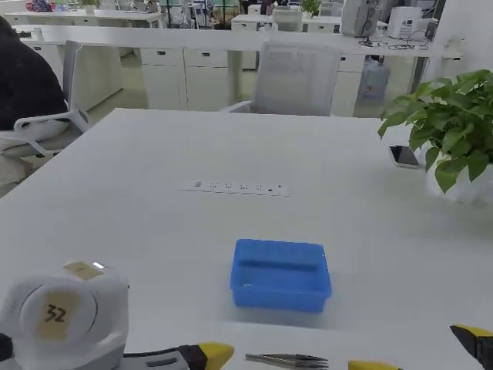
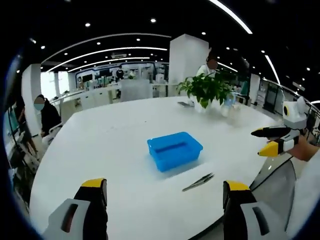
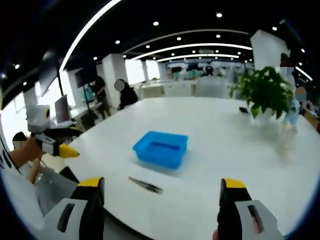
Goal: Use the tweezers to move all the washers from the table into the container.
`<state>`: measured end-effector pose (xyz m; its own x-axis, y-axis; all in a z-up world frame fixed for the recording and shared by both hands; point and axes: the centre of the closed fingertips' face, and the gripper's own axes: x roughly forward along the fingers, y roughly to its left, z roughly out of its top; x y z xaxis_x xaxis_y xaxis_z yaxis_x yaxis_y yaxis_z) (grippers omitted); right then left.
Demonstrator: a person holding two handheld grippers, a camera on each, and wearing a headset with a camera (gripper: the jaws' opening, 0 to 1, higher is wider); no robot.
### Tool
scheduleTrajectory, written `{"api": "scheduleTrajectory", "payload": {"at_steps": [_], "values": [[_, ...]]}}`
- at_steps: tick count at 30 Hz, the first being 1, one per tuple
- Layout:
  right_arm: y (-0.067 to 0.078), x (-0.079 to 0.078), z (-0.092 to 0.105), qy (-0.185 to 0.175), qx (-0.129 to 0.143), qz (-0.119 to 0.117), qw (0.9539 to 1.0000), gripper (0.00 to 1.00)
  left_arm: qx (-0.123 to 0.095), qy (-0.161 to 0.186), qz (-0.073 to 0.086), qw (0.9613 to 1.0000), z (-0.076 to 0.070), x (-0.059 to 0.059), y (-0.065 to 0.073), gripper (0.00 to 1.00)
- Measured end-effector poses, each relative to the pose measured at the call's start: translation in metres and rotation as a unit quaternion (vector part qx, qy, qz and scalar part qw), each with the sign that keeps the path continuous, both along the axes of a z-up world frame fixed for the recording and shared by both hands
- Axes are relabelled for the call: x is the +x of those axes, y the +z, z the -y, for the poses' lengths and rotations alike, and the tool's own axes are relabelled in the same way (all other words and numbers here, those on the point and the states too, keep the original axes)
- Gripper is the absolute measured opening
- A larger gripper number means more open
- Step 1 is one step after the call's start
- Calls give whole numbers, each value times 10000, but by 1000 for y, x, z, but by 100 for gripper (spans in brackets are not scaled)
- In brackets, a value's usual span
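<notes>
Tweezers [image 2: 198, 182] (tips too blurred to judge) lie near blue container [image 2: 175, 149].

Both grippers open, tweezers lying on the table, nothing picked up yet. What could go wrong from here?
1. The tweezers lie flat near the table edge; the open left gripper or right gripper could nudge them off while pinching.
2. The washers sit in a row beyond the blue container; reaching over may bump it.
3. They look tiny, so a tweezer grip might slip.
</notes>
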<state>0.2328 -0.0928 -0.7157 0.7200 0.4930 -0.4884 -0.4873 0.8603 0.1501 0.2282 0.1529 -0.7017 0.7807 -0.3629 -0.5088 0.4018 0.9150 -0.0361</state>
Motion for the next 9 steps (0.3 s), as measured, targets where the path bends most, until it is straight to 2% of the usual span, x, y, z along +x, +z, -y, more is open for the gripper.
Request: {"api": "scheduleTrajectory", "payload": {"at_steps": [2,7,9], "values": [[-3,1,0,-29,-9,-21,10000,97,-78,154,45,9998,-4,-3,4,99],[-7,-1,-1,-52,-31,-105,9999,99,-216,294,55,9993,-10,-10,6,99],[-7,-2,-2,-49,-47,-116,9999,99,-181,346,42,9992,-12,-10,5,99]]}}
